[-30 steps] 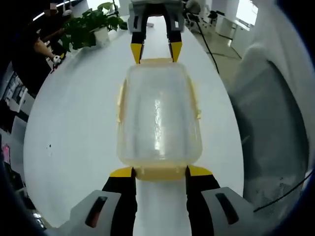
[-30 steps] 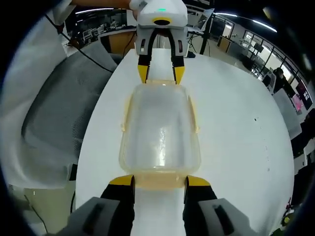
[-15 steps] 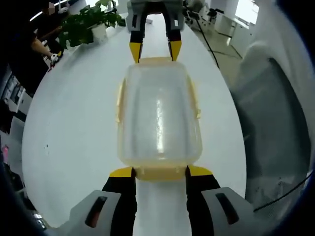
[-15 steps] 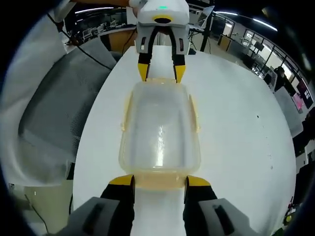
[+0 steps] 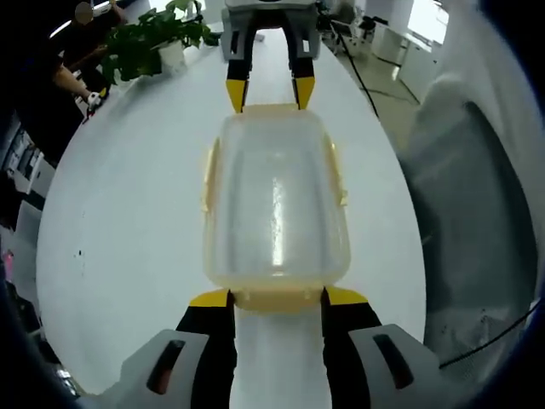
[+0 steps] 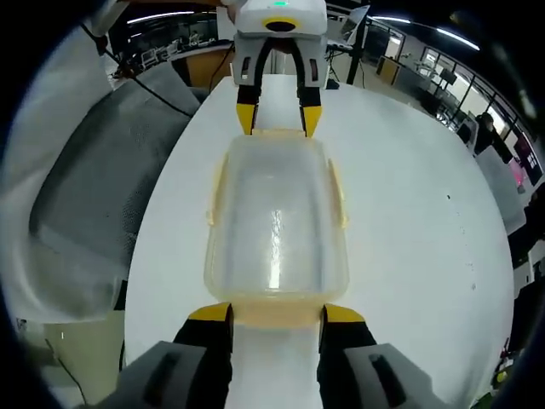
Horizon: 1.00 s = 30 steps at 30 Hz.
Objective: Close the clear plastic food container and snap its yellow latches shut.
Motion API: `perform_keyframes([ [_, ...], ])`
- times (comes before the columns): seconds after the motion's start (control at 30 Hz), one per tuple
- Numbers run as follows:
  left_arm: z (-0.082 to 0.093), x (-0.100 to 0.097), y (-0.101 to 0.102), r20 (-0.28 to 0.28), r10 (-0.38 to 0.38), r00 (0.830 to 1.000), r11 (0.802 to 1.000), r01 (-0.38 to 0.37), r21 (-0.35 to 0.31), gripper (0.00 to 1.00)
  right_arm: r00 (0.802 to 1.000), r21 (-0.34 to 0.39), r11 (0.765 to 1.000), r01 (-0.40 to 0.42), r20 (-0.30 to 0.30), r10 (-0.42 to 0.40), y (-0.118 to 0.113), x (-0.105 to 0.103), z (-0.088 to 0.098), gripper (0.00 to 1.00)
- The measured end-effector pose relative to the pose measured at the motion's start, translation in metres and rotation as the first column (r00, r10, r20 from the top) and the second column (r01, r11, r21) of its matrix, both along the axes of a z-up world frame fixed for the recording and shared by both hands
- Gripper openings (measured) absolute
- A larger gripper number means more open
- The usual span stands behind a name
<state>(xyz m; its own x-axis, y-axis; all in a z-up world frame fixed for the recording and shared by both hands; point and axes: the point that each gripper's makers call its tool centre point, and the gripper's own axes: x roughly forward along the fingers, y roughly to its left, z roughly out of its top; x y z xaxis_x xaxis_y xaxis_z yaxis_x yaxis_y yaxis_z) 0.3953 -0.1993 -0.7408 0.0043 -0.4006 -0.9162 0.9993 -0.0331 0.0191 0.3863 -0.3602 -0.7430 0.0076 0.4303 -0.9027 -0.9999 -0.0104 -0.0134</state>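
Note:
The clear plastic container (image 5: 274, 200) lies lengthwise on the white table (image 5: 128, 213) with its lid on. Yellow latches (image 5: 207, 175) show along both long sides, and a yellow latch strip (image 5: 277, 298) runs across the near end. My left gripper (image 5: 277, 300) is open, its yellow tips either side of that strip at the container's near end. My right gripper (image 5: 269, 94) faces it at the far end, also open. From the right gripper view, the same container (image 6: 274, 221) lies between my right gripper (image 6: 277, 313) and the left gripper (image 6: 278, 119).
A grey mesh chair (image 5: 477, 213) stands close to the table's edge, also seen as the chair (image 6: 94, 187). A potted plant (image 5: 149, 47) sits at the table's far end, and a person (image 5: 51, 77) stands beyond it. Bare table (image 6: 409, 221) spreads beside the container.
Both views have shifted only slightly. The container stays put, and both grippers keep their places at its two ends.

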Motion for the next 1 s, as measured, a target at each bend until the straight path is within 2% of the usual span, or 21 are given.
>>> perform_keyframes([
  [0.23,-0.001,-0.001,0.001,0.015,0.006,1.000,1.000,-0.006,-0.010,0.37,1.000,-0.006,1.000,0.004,0.003,-0.004,0.000,0.000,0.000,0.38],
  [0.6,0.000,0.003,0.005,0.013,0.083,0.996,0.996,-0.083,-0.024,0.39,0.999,-0.049,0.998,0.045,-0.001,-0.045,-0.006,-0.001,-0.001,0.42],
  [0.87,0.008,0.001,0.008,-0.028,0.155,0.987,0.985,-0.157,-0.076,0.40,0.995,-0.020,0.995,0.103,-0.004,-0.103,-0.006,-0.001,0.011,0.43],
  [0.93,0.011,0.000,0.007,-0.049,0.190,0.980,0.976,-0.195,-0.103,0.40,0.990,-0.003,0.990,0.142,-0.011,-0.142,-0.005,0.001,0.015,0.42],
  [1.0,0.011,-0.002,0.009,-0.085,0.227,0.970,0.967,-0.235,-0.101,0.38,0.979,0.016,0.979,0.203,-0.033,-0.202,-0.003,0.002,0.019,0.41],
])
